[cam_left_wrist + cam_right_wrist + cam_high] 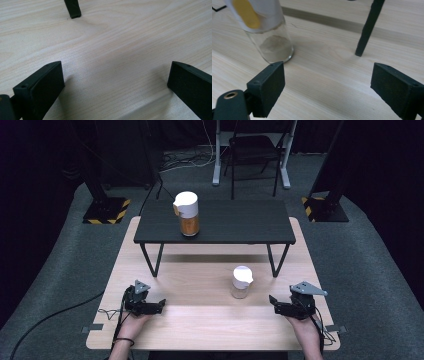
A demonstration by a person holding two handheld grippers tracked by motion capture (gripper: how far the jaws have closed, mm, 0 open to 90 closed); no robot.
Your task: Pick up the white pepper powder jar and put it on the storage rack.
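Note:
A small clear glass jar [240,282] with a white lid stands upright on the light wood table [200,320]; in the right gripper view the same jar [272,42] shows a yellow tab on its lid, beyond and left of my jaws. A taller jar [187,213] with a white lid and brown contents stands on the low black shelf [240,222]. My right gripper [272,303] is open, empty, to the right of the small jar and apart from it. My left gripper [161,304] rests open over bare wood at the front left, with nothing between its fingers [40,87].
The black shelf stands on thin legs [368,27], one close behind the small jar's right side and another leg [72,8] ahead of my left gripper. Cables [107,312] trail off the table's front corners. A chair [252,150] and stands are on the floor beyond.

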